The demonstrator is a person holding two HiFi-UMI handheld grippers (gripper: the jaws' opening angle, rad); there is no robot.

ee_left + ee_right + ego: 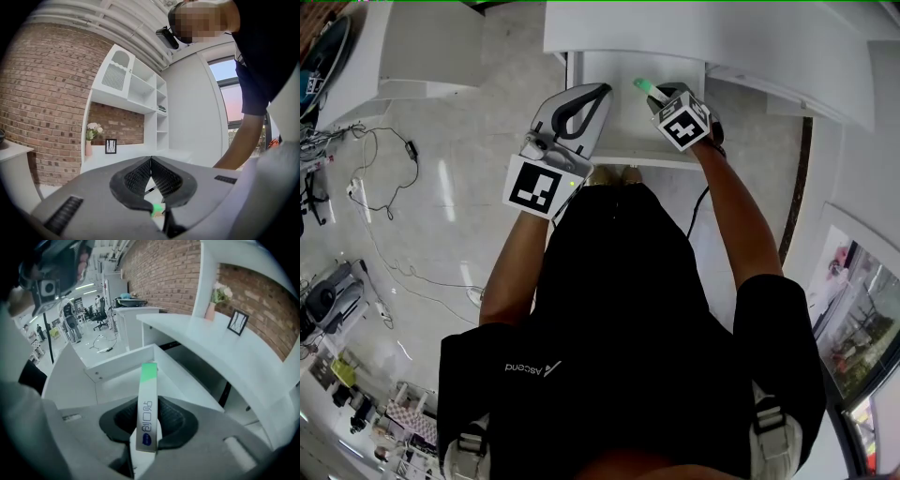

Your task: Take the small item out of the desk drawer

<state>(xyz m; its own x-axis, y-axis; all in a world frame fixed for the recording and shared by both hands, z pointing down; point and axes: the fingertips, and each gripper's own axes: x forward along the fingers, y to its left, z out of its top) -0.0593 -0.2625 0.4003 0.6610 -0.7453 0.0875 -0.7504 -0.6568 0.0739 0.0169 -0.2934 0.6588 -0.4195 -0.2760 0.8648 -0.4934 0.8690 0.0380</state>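
The small item [147,413] is a slim white box with a green end and blue print. My right gripper [148,427] is shut on its lower half, and the box stands up out of the jaws over the open white drawer [110,380]. In the head view the green tip [643,86] pokes out ahead of the right gripper [656,97], above the drawer [623,122]. My left gripper [596,94] hovers over the drawer's left side. Its pads [151,165] meet with nothing between them.
The white desk top [694,28] runs above the drawer. A vase of flowers [216,298] and a small picture frame [237,322] stand on it against the brick wall. Cables [389,178] lie on the floor to the left. My body fills the lower head view.
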